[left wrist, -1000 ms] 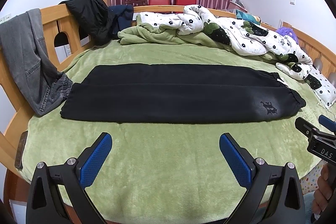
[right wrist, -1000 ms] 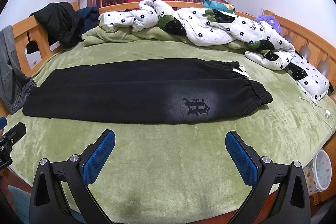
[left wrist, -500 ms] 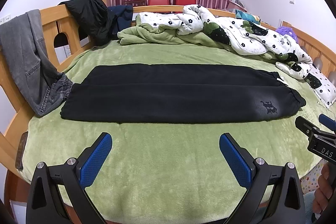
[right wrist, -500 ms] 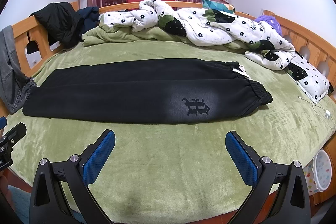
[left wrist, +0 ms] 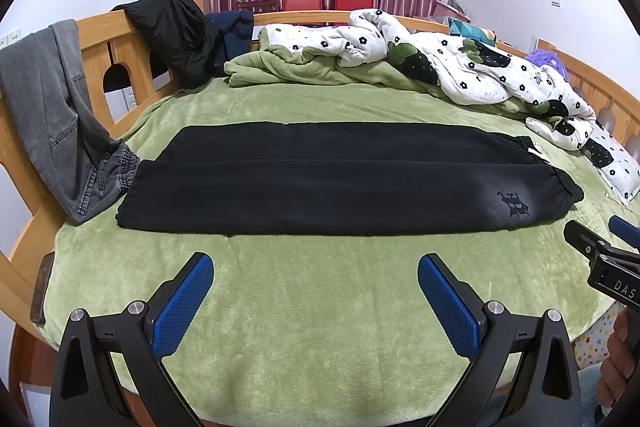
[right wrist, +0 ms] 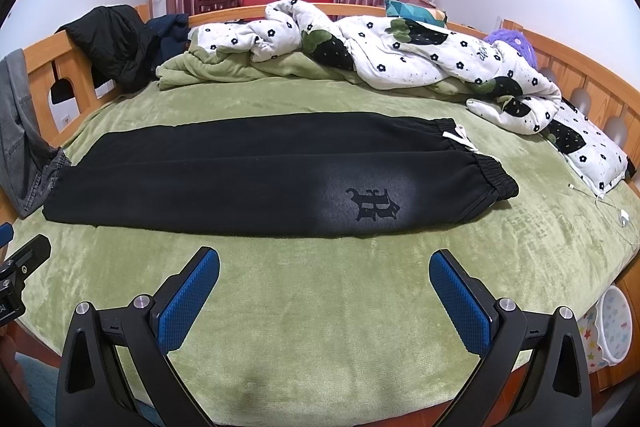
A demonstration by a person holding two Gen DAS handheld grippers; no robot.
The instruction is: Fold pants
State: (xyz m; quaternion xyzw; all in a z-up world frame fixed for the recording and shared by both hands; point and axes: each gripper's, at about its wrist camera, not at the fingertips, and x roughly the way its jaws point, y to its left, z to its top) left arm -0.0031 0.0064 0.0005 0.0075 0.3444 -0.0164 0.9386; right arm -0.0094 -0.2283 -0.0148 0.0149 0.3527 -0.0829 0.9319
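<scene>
Pants (left wrist: 320,183) flat on bed (left wrist: 320,291); quilt (left wrist: 440,67) behind.

Bed (left wrist: 320,307) with wooden frame, covered by green plush blanket. Black pants (left wrist: 320,183) flat across centre, waistband right. Rumpled floral quilt (left wrist: 460,67) upper right. Grey jeans (left wrist: 60,131) draped over left rail, cuff on blanket.

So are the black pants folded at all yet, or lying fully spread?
Folded once lengthwise: the black pants lie flat on the green blanket, one leg stacked on the other, waistband right. No crosswise fold yet.
</scene>
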